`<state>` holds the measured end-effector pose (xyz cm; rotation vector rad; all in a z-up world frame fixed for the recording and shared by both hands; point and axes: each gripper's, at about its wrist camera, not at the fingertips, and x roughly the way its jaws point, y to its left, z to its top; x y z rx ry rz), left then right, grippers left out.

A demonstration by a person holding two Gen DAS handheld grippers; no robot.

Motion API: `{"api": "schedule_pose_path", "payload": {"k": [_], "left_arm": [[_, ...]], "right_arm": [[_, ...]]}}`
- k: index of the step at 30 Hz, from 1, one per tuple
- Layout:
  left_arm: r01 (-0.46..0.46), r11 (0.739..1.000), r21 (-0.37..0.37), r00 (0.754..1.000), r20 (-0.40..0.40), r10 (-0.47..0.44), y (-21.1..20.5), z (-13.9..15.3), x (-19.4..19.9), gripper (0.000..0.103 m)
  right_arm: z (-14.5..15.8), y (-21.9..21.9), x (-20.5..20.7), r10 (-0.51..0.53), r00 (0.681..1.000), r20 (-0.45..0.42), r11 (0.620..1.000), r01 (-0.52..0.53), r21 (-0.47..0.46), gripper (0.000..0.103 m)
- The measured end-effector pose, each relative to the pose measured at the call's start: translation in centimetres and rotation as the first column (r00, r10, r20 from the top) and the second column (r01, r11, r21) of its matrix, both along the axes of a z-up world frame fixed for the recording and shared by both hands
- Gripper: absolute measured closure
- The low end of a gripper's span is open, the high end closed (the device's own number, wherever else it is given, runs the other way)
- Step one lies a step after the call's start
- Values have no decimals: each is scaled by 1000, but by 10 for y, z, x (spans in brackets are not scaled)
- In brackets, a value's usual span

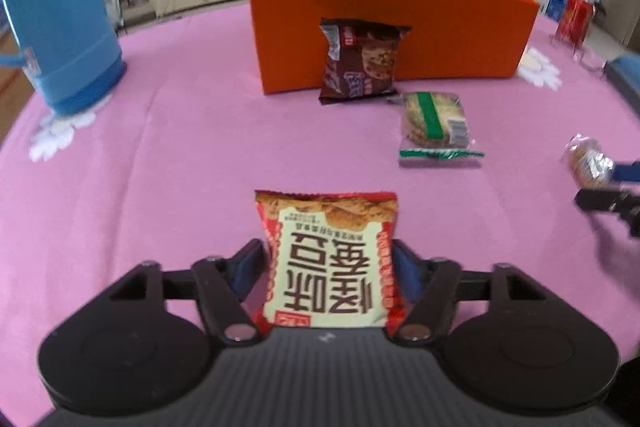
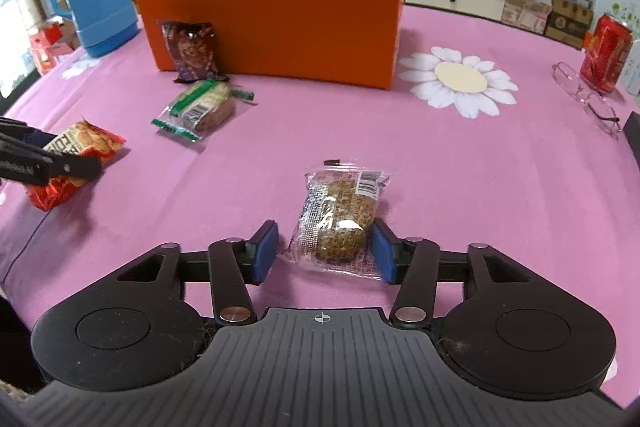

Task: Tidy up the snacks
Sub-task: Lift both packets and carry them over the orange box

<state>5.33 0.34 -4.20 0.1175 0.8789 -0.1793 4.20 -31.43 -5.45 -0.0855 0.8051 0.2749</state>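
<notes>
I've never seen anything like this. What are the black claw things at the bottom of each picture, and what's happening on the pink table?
They are hand-held two-finger grippers, one in each of a person's hands. Each picture comes from a camera on one gripper, looking along its fingers. The left gripper pinches a red snack packet. The right gripper is open around a clear-wrapped grain cake, not yet squeezing it. On the pink tablecloth stand an orange box already holding snacks, with a brown cookie packet leaning against it, a green-striped biscuit pack and a blue thermos.
</notes>
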Motion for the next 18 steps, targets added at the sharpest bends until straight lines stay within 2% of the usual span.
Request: {"api": "schedule_pose_path", "payload": {"k": [2,5,6,7,8,12,16,18], "left_arm": [[-7,1000,24,1000,3,7,0,1,0,20],[-11,1000,6,1000,2,11,2,-1,2,21],[-9,1000,-8,1000,2,9,3,-1,3,29],[-3,1000,-23,1000,4,3,4,0,3,38],[-3,999,-33,1000,-1,3,5,1,3,39],[-34,995,-90,999,29,37,11,17,-2,44],[-50,984,-173,992,107,69,13,51,-3,45],[-49,980,-193,988,132,76,9,59,-2,45]], "right_arm": [[0,-1,2,-26,1000,-9,1000,26,6,39],[-2,0,3,-30,999,-11,1000,30,1,45],[-3,1,3,-32,999,-4,999,32,-12,46],[-3,1,3,-34,999,0,999,34,-23,55],[-2,1,2,-33,999,4,999,33,-25,70],[4,-3,0,-44,999,22,999,43,16,73],[29,-2,-5,-46,994,101,993,35,111,76],[40,2,-4,-44,989,139,990,24,139,103]]}}
